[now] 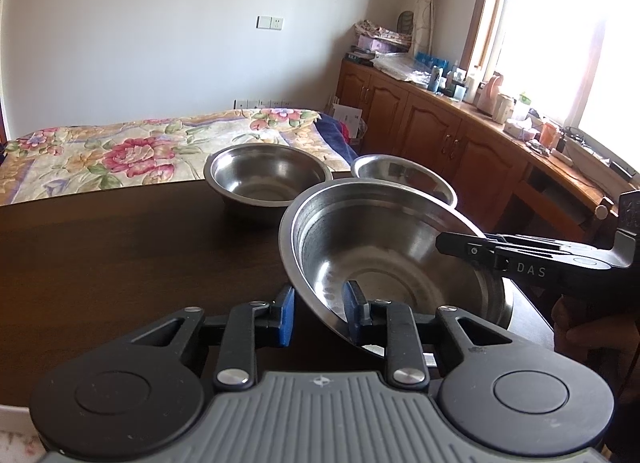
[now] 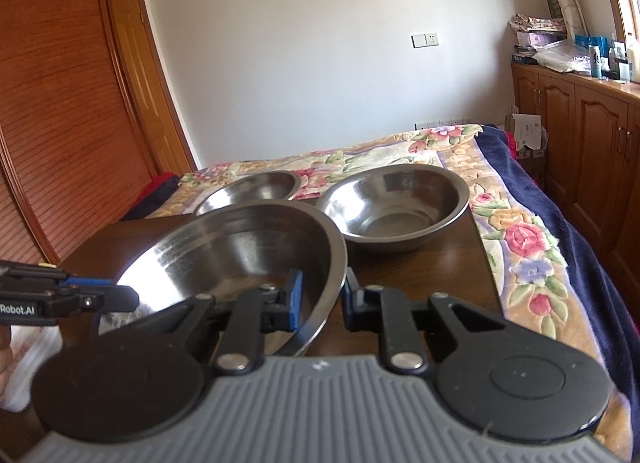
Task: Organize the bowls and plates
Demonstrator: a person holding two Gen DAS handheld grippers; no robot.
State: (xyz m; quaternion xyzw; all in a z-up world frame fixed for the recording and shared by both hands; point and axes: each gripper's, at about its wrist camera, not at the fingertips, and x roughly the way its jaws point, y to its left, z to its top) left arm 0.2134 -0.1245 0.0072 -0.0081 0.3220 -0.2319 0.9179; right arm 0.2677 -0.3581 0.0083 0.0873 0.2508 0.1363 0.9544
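Dark wooden table [image 1: 120, 247], round steel bowls [image 1: 268, 179]

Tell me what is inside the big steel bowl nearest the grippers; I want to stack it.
The large stainless steel bowl holds no objects; bare metal shows. One blue-padded finger of each gripper reaches inside its rim. The bottom near the right gripper is partly hidden by it.

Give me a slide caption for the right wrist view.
Both claws straddle the rim of a tilted steel bowl, two more bowls behind it on the dark table.

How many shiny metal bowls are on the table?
3. A big bowl sits nearest, between both tongs; a middle bowl and a far bowl sit behind it at the table's far edge.
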